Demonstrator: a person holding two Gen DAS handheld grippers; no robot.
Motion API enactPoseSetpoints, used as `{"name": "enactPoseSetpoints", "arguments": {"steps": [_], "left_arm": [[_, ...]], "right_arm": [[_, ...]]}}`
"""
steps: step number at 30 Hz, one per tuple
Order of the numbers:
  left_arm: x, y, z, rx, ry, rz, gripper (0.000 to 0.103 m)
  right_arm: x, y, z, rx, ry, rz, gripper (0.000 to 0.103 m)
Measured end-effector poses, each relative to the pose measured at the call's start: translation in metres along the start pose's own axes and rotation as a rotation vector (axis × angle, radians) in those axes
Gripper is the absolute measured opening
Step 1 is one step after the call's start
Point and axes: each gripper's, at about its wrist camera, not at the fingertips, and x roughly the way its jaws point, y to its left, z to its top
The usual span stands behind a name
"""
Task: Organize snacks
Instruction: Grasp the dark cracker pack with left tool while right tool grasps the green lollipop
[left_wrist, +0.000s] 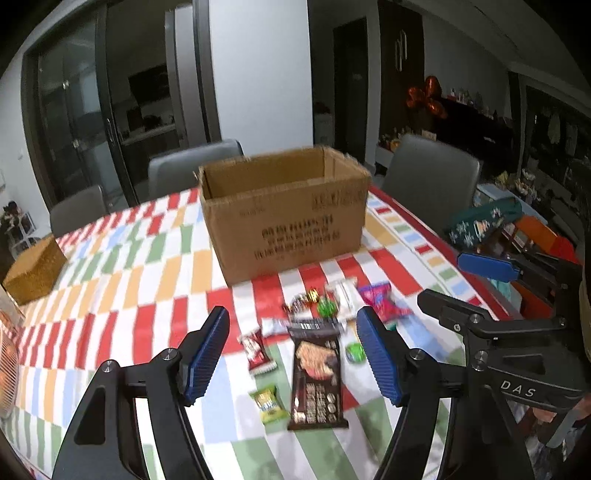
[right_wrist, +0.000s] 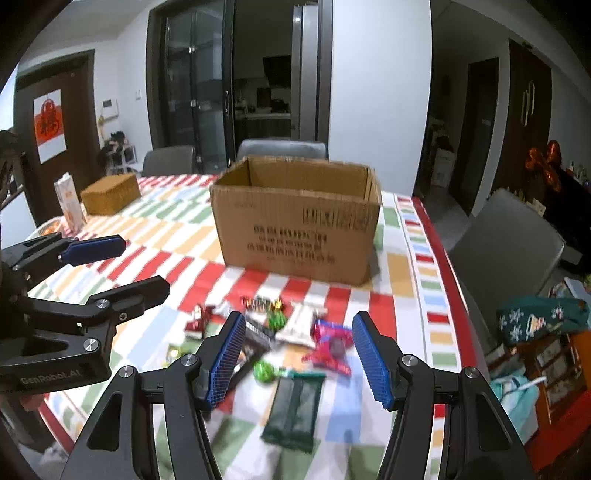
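Observation:
An open cardboard box stands on the checked tablecloth; it also shows in the right wrist view. Several snack packs lie in front of it: a dark brown biscuit pack, a red candy, a green-yellow candy, a pink pack, a white pack. In the right wrist view a dark green pack, a pink pack and a green candy lie close. My left gripper is open and empty above the snacks. My right gripper is open and empty above them too.
A gold box sits at the table's far left; it also shows in the right wrist view, beside a carton. Grey chairs stand around the table. Cluttered bags and boxes sit off the right edge.

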Motion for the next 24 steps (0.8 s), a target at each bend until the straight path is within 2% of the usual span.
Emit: {"name": "enactPoseSetpoints", "arguments": {"steps": [14, 24], "left_arm": [[0.045, -0.003, -0.052, -0.007, 0.150, -0.041, 0.071], [0.083, -0.005, -0.065, -0.005, 0.215, -0.060, 0.070]], "right_arm": [[0.036, -0.001, -0.053, 0.040, 0.160, 0.013, 0.061], [0.063, 0.003, -0.060, -0.035, 0.204, 0.060, 0.061]]}}
